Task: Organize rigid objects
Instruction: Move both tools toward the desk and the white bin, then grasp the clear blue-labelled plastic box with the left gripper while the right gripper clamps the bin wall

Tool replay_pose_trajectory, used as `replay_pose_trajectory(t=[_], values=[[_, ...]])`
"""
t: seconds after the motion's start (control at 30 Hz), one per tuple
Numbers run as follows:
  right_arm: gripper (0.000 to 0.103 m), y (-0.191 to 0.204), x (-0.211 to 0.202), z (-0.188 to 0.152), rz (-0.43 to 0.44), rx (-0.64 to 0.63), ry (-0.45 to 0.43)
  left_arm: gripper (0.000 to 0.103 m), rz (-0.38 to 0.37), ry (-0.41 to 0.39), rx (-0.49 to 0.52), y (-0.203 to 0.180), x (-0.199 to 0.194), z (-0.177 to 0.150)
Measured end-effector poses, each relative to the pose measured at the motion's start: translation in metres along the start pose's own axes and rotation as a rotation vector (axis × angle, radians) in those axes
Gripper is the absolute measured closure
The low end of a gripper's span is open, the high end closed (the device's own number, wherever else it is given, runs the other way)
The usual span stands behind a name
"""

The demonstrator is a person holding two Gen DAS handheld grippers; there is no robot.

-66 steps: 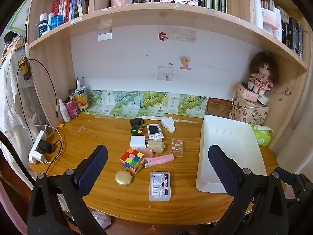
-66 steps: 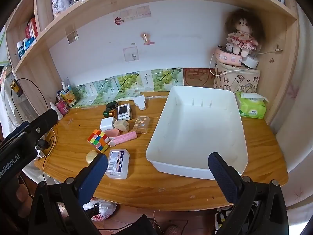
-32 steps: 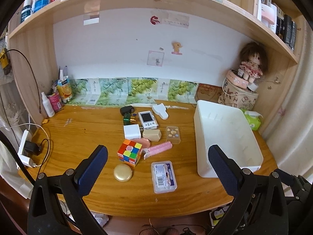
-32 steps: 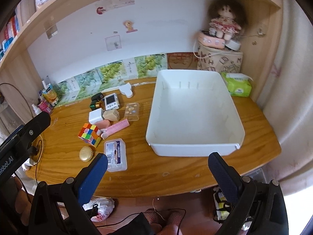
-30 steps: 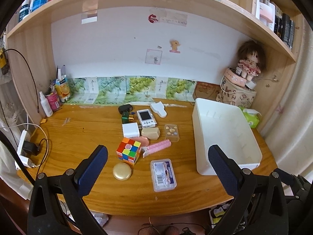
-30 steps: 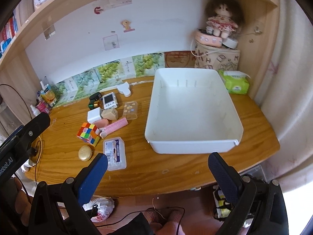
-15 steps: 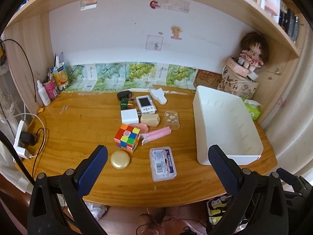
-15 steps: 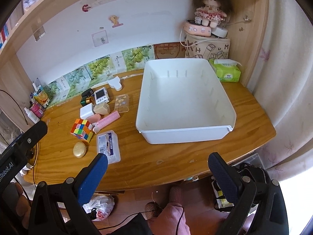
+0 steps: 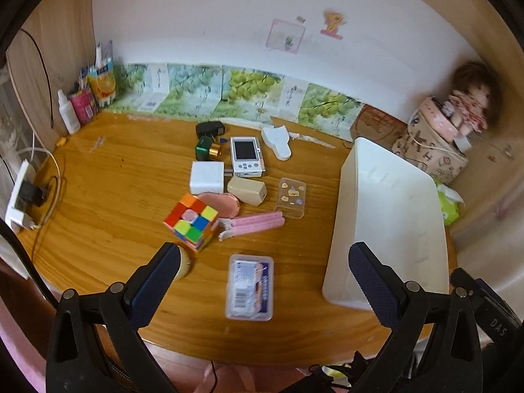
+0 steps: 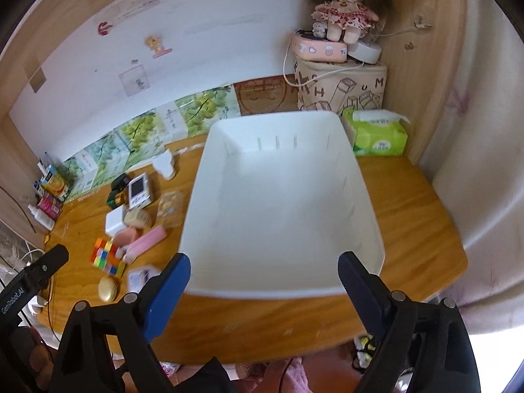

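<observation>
An empty white bin (image 10: 278, 203) stands on the right of the wooden desk (image 9: 108, 196); it also shows in the left wrist view (image 9: 389, 222). Left of it lie a Rubik's cube (image 9: 191, 221), a clear plastic case (image 9: 251, 286), a pink comb (image 9: 252, 224), a gold round compact (image 10: 108, 289), a white charger (image 9: 207, 177), a small white device with a screen (image 9: 245, 156) and other small items. My left gripper (image 9: 262, 275) is open above the clear case. My right gripper (image 10: 263, 278) is open over the bin's near rim.
A doll (image 10: 344, 9) sits on a patterned box (image 10: 340, 88) at the back right, with a green tissue pack (image 10: 376, 134) beside it. Bottles (image 9: 70, 114) stand at the back left. A power strip with cables (image 9: 23, 193) lies at the left edge.
Both grippers have moved forward and down toward the desk. The left now hangs over the clear case, the right over the bin's near rim. Objects have not moved.
</observation>
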State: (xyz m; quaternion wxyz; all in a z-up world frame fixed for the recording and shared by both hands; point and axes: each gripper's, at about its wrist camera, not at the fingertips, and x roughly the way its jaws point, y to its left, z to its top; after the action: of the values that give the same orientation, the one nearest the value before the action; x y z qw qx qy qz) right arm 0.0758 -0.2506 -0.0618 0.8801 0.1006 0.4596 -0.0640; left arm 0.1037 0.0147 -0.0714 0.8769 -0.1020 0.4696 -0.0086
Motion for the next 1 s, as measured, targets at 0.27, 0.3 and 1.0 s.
replay_pose_trajectory(t=[0.27,0.3,1.0], values=[[0.018,-0.04,0.044,0.052,0.026,-0.026,0.025,0.001,0.066,0.123,-0.13,-0.015,0.048,0.012],[0.021,-0.046,0.049,0.057,0.023,-0.025,0.032,0.001,0.076,0.138,-0.143,-0.016,0.053,0.012],[0.095,-0.14,0.187,0.09,0.031,0.109,0.387,0.001,0.262,0.602,-0.376,0.013,0.155,-0.03]])
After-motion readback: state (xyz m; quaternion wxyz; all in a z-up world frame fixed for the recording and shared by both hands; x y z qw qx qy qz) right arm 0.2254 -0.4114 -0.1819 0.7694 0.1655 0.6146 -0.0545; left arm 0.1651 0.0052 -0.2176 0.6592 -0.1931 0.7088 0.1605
